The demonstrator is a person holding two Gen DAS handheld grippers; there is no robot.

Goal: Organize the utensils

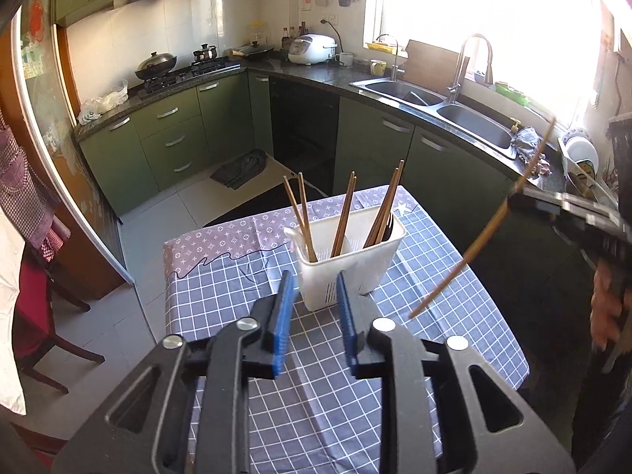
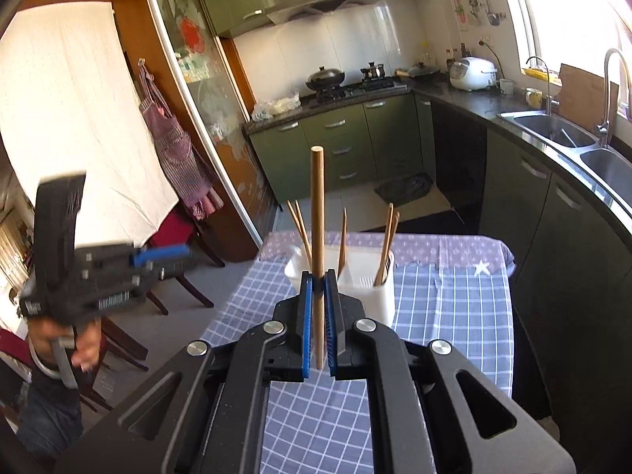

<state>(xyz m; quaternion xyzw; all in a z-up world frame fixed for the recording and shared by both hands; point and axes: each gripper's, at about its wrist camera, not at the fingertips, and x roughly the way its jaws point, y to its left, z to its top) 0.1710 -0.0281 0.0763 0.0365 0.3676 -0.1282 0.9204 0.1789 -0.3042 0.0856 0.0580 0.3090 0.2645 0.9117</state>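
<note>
A white slotted utensil holder (image 1: pixel 347 260) stands on the checked tablecloth (image 1: pixel 221 300) and holds several wooden chopsticks (image 1: pixel 343 213). My left gripper (image 1: pixel 314 288) is open and empty, just in front of the holder. My right gripper (image 2: pixel 318 280) is shut on one wooden chopstick (image 2: pixel 317 213), held upright above the table, in front of the holder (image 2: pixel 379 296). In the left wrist view the right gripper (image 1: pixel 517 193) shows at the right, holding the chopstick (image 1: pixel 474 249) slanted. In the right wrist view the left gripper (image 2: pixel 173 254) shows at the left.
The small table (image 2: pixel 454 308) stands in a kitchen with green cabinets (image 1: pixel 170 134). A double sink (image 1: pixel 466 118) and counter run along the right. A red chair (image 2: pixel 173 245) stands to the left of the table. A dark mat (image 1: pixel 241 166) lies on the floor.
</note>
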